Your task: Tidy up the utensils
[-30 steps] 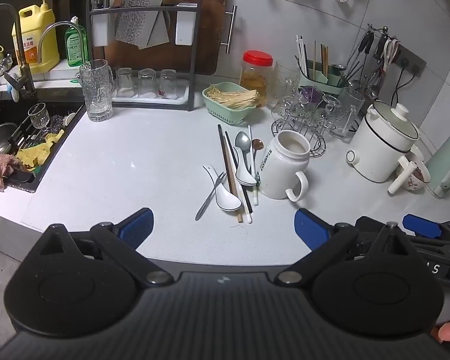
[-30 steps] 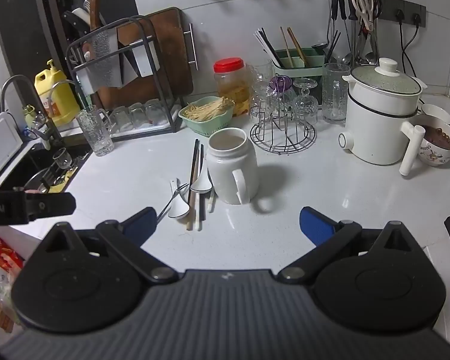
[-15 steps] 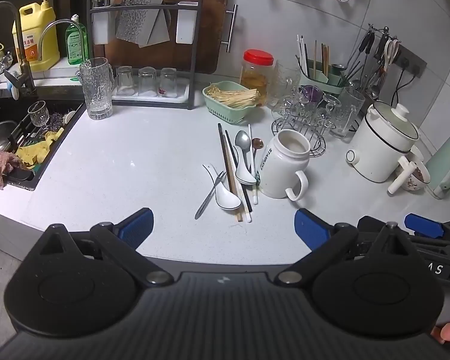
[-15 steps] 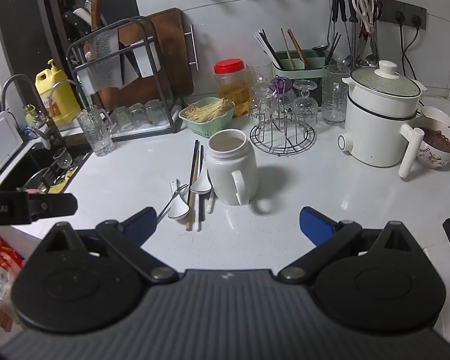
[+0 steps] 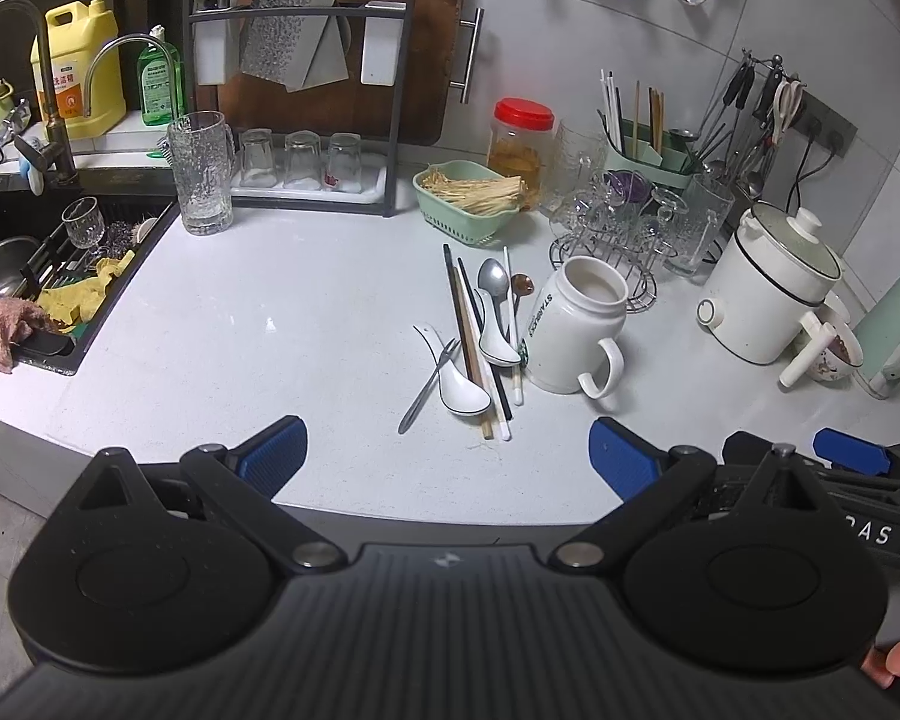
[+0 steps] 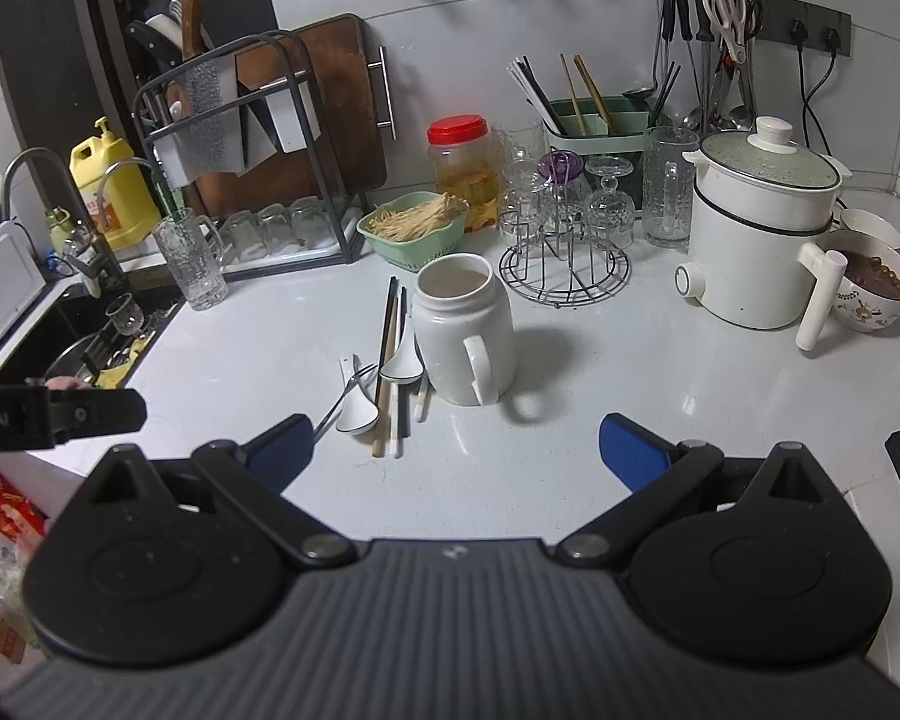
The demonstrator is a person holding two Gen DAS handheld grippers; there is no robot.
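Note:
A pile of utensils lies on the white counter (image 5: 270, 330): a white ceramic spoon (image 5: 463, 391), a second white spoon (image 5: 498, 345), a metal spoon (image 5: 491, 279), a fork (image 5: 429, 383) and several chopsticks (image 5: 463, 324). Right beside them stands an empty white mug (image 5: 576, 333) with its handle toward me. In the right wrist view the same mug (image 6: 465, 330) and chopsticks (image 6: 387, 354) sit straight ahead. My left gripper (image 5: 447, 456) is open, short of the pile. My right gripper (image 6: 456, 444) is open too, just before the mug. Neither holds anything.
A sink (image 5: 24, 282) with dishes lies at the left. A dish rack with glasses (image 5: 297, 162), a green basket (image 5: 468, 198), a red-lidded jar (image 5: 519, 138), a wire glass stand (image 5: 606, 240), a green utensil holder (image 6: 594, 120) and a white pot (image 6: 756, 240) line the back.
Both views have barely shifted; the left wrist view has drifted slightly. Nothing on the counter has moved and both grippers stay open.

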